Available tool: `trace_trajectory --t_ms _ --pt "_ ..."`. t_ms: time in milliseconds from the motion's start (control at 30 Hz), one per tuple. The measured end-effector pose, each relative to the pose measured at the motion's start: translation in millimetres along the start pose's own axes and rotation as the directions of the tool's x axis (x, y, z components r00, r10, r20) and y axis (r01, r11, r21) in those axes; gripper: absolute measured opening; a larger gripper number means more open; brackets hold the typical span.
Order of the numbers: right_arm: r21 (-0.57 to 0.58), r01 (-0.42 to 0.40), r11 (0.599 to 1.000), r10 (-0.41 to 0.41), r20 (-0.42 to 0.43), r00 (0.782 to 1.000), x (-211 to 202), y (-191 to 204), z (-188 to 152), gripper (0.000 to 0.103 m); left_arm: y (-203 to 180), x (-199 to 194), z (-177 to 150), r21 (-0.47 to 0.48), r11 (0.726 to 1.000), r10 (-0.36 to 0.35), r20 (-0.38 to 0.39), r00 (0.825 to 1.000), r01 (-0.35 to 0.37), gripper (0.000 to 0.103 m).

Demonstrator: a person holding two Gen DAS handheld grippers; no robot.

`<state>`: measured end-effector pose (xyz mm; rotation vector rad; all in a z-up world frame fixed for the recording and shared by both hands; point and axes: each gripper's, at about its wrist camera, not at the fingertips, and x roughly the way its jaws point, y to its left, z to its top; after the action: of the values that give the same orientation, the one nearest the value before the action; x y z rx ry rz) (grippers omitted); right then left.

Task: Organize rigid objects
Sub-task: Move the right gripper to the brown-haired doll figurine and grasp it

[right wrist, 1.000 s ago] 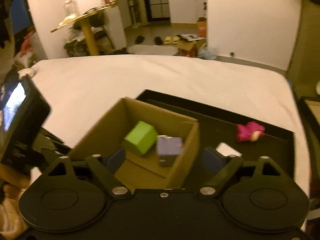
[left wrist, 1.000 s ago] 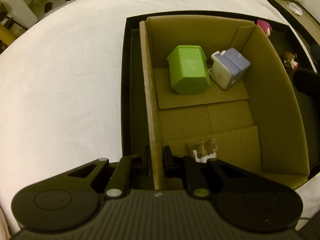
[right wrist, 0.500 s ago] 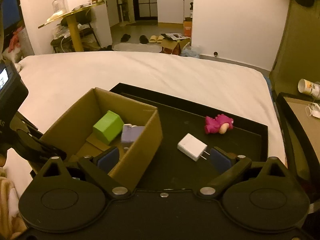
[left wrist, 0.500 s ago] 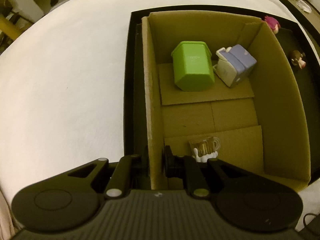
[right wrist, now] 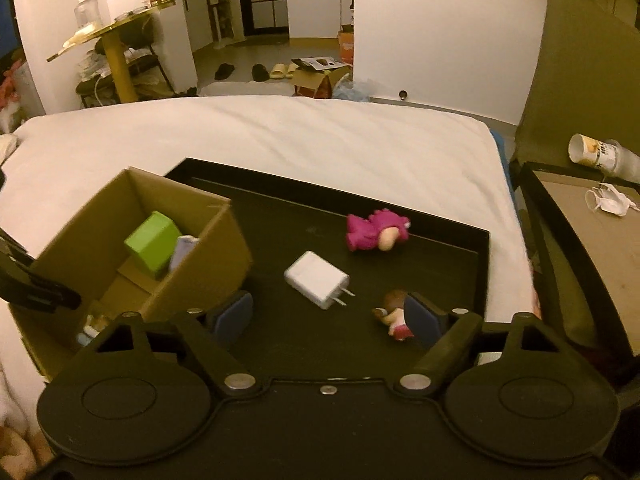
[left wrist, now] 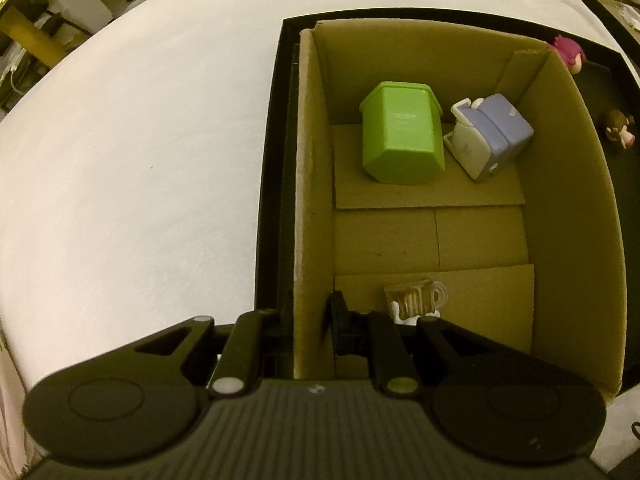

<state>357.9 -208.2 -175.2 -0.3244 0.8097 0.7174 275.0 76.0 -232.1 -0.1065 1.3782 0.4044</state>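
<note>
White bed, black tray [right wrist: 478, 256] | left gripper [left wrist: 310, 326] clamps cardboard box [left wrist: 312, 184] wall | right gripper [right wrist: 328, 316] jaws closing, spread, empty, beside box | charger [right wrist: 316, 279] seemingly ahead

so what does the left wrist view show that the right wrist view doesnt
Only the left wrist view: the left tongs shut on the cardboard box's near wall, and a small clear mug on the box floor.

Only the right wrist view: the open right tongs over the black tray, with the white charger ahead of them.

Both: the box, the green block, the lavender toy, the pink figure and the brown-haired figure.
</note>
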Motion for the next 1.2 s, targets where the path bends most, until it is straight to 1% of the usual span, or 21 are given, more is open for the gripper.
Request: trace_trajectory --t_ms 367,600,800,967,1100,1133,1200 --pt "-0.017 0.025 1.0 -0.025 -0.031 0.999 23.9 -27.9 -5.3 0.08 -1.8 0.8 1.9 -0.029 0.999 0.019 -0.01 1.0 -0.019 0.015" --pt "-0.023 0.052 0.998 -0.054 -0.054 0.997 45.0 -44.9 -4.9 0.079 -2.1 0.6 0.0 -0.023 0.999 0.022 -0.007 1.0 -0.022 0.015" --pt "-0.036 0.072 0.997 -0.075 -0.074 0.994 57.9 -52.6 -8.7 0.079 -2.8 -2.8 -0.6 -0.023 0.999 0.024 -0.005 1.0 -0.024 0.015" --pt "-0.072 0.085 0.994 -0.092 -0.099 0.991 69.9 -52.3 -10.2 0.078 -2.8 -3.9 -0.5 -0.024 0.999 0.023 -0.005 1.0 -0.023 0.015" --pt "-0.073 0.076 0.994 -0.084 -0.122 0.989 78.2 -52.0 -11.4 0.068 -0.9 -4.2 -0.3 -0.026 0.999 0.019 -0.003 1.0 -0.019 0.015" --pt "-0.081 0.072 0.994 -0.082 -0.13 0.988 80.4 -50.5 -11.5 0.063 -0.8 -4.4 -0.2 -0.025 0.999 0.02 -0.003 1.0 -0.02 0.015" --pt "-0.095 0.068 0.993 -0.082 -0.148 0.986 83.6 -47.6 -12.0 0.046 -0.4 -4.3 -0.2 -0.025 1.0 0.019 -0.003 1.0 -0.019 0.015"
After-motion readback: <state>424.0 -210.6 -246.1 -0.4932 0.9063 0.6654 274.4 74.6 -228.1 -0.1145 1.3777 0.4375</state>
